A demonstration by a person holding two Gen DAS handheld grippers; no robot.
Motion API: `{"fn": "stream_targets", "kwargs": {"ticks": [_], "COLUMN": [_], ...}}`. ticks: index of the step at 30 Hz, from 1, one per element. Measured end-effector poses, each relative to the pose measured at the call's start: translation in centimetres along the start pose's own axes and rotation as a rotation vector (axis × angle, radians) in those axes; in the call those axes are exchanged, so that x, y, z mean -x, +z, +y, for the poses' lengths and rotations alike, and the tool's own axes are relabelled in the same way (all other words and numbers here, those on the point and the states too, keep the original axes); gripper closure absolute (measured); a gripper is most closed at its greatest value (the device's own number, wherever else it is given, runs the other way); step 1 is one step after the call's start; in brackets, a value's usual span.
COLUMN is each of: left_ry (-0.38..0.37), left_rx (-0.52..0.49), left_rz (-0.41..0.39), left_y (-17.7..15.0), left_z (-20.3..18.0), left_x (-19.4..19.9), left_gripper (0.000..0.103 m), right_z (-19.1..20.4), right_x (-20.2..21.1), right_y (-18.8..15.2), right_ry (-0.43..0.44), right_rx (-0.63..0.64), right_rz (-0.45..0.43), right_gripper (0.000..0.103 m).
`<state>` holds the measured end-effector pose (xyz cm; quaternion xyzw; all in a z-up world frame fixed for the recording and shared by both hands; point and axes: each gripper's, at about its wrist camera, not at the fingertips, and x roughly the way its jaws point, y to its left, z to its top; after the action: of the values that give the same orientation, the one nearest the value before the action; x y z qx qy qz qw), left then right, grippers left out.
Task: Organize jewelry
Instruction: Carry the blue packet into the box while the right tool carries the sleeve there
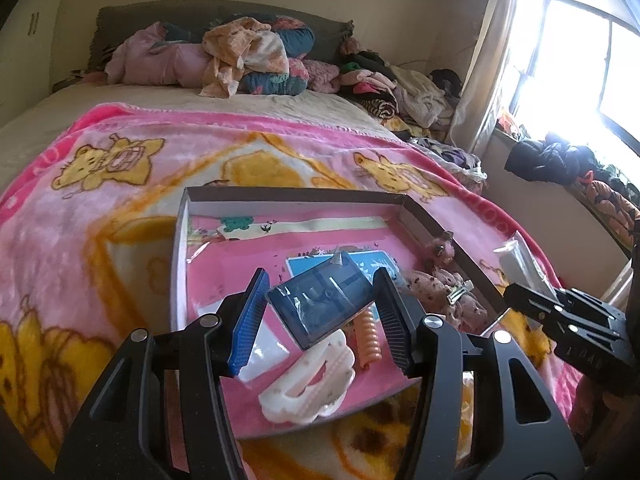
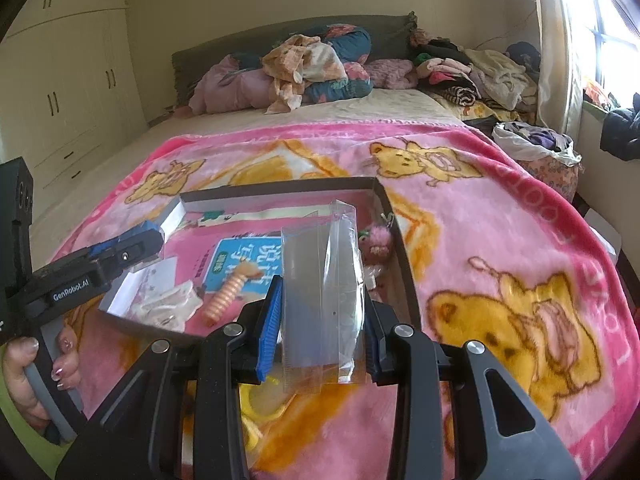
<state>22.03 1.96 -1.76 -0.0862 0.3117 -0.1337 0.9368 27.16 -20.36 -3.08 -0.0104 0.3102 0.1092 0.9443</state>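
A shallow cardboard box (image 1: 304, 196) with a pink lining lies on the bed blanket. In it lie a white hair claw (image 1: 308, 384), an orange spiral hair tie (image 1: 370, 338), floral scrunchies with a metal clip (image 1: 448, 294) and a fuzzy pink charm (image 1: 440, 246). My left gripper (image 1: 320, 312) is shut on a small dark blue jewelry card box (image 1: 320, 304), held above the cardboard box. My right gripper (image 2: 320, 320) is shut on a clear plastic sleeve (image 2: 324, 280), held upright over the box's near edge (image 2: 140, 320). The hair tie (image 2: 226, 296) and the charm (image 2: 376, 244) also show in the right wrist view.
The pink bear blanket (image 2: 500, 280) covers the bed. Piled clothes and pillows (image 1: 240, 56) lie at the headboard. More clothes (image 1: 404, 92) lie along the window side. A wardrobe (image 2: 72, 80) stands on the left. My right gripper's body (image 1: 568, 316) appears right of the box.
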Motion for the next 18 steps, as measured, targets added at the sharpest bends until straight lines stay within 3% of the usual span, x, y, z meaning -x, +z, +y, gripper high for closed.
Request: {"fn": "stream_targets", "kwargs": {"ticks": [18], "left_ry": [-0.017], "left_rx": [-0.043], "left_rz": [0.073], "left_y": [-0.1], "left_z": [-1.4], "left_x": [-4.3], "left_gripper": [0.058], "right_z": [-1.7], "right_x": [-4.5], "right_y": [1.2], "right_ry": [0.004], "right_rx": [-0.003], "right_rz": [0.063], "right_gripper": [0.07]}}
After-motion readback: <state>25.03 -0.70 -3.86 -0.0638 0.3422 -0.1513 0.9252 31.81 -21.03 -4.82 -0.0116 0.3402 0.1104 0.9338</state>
